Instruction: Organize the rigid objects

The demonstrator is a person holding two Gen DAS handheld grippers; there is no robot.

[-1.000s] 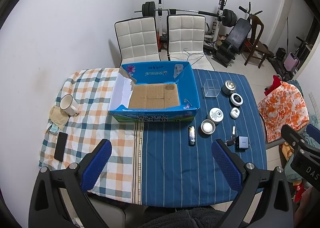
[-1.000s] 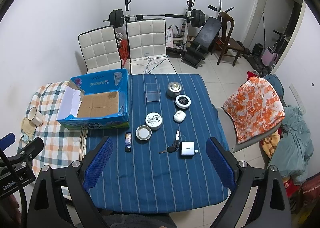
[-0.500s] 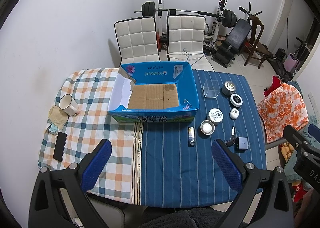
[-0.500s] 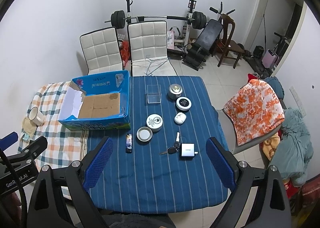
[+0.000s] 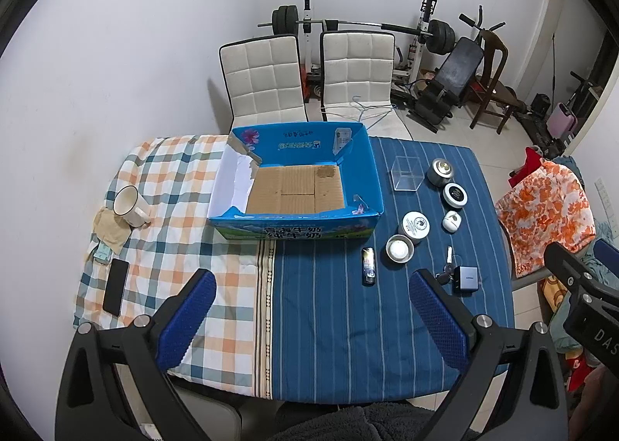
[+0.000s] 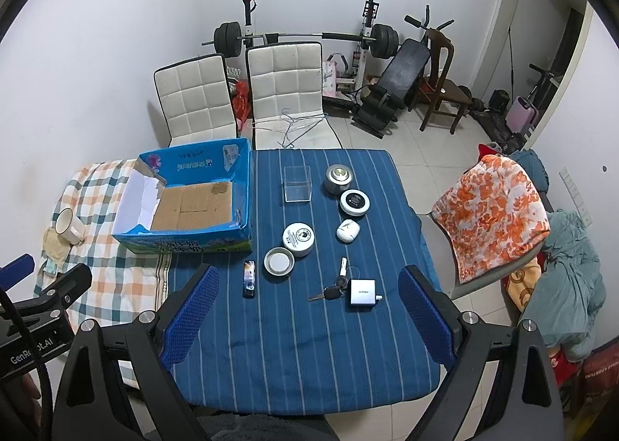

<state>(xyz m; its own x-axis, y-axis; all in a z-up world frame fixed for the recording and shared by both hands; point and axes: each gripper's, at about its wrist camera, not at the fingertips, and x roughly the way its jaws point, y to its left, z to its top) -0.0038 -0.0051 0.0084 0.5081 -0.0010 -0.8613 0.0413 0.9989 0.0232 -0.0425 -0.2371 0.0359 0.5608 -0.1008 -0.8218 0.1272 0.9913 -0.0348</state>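
The box (image 5: 298, 185)'s near inner wall hides behind its own rim, the right gripper (image 5: 580, 290) runs off the left view's right edge, and print on the round tins (image 6: 298, 239) is too small to read.

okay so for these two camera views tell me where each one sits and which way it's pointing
Left wrist: on the left gripper, high over the table's near edge, facing the blue box; right gripper at its edge.
Right wrist: on the right gripper, further right, facing the blue cloth; left gripper at its edge.
Shared: box, small items, white chairs.
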